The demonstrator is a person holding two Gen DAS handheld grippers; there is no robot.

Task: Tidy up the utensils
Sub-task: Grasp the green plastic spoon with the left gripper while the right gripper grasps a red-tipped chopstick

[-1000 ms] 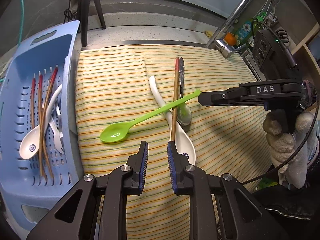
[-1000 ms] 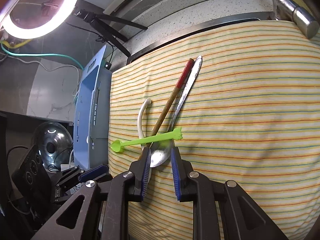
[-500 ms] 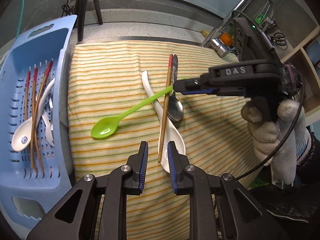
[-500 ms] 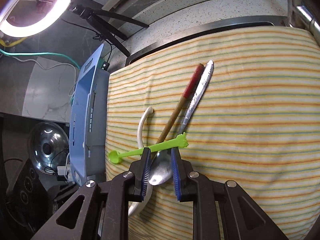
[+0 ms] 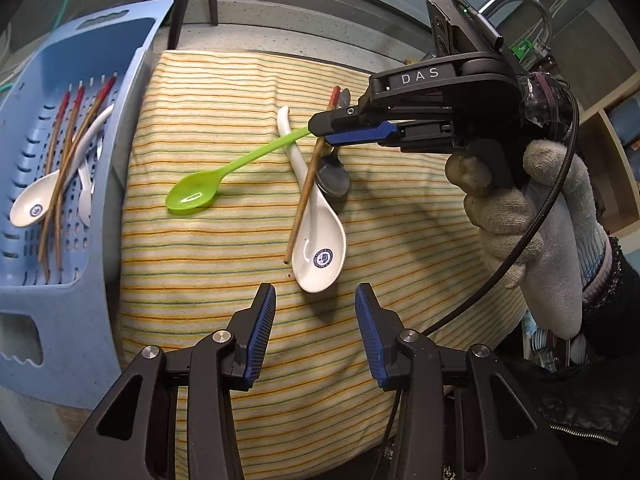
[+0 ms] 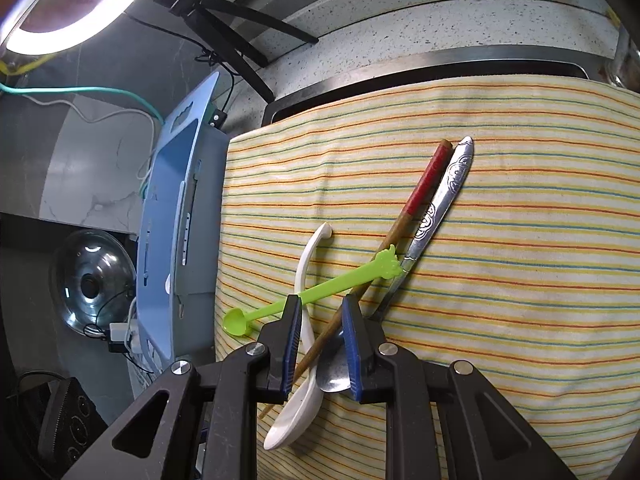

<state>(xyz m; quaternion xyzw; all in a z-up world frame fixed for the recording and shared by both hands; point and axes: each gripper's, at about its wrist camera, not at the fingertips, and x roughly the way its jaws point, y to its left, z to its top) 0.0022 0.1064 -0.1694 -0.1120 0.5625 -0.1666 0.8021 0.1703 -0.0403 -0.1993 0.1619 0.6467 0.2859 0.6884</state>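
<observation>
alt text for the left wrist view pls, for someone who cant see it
The right gripper reaches over the green spoon handle, above a chopstick, white spoon and metal spoon piled on a striped cloth. The open left gripper waits in the foreground; a blue basket holds utensils at left.

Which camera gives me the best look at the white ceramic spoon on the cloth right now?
Left wrist: the white ceramic spoon shows whole, logo in its bowl, the chopstick lying along it. In the right wrist view the right gripper covers the middle of it; only handle tip and bowl show.
</observation>
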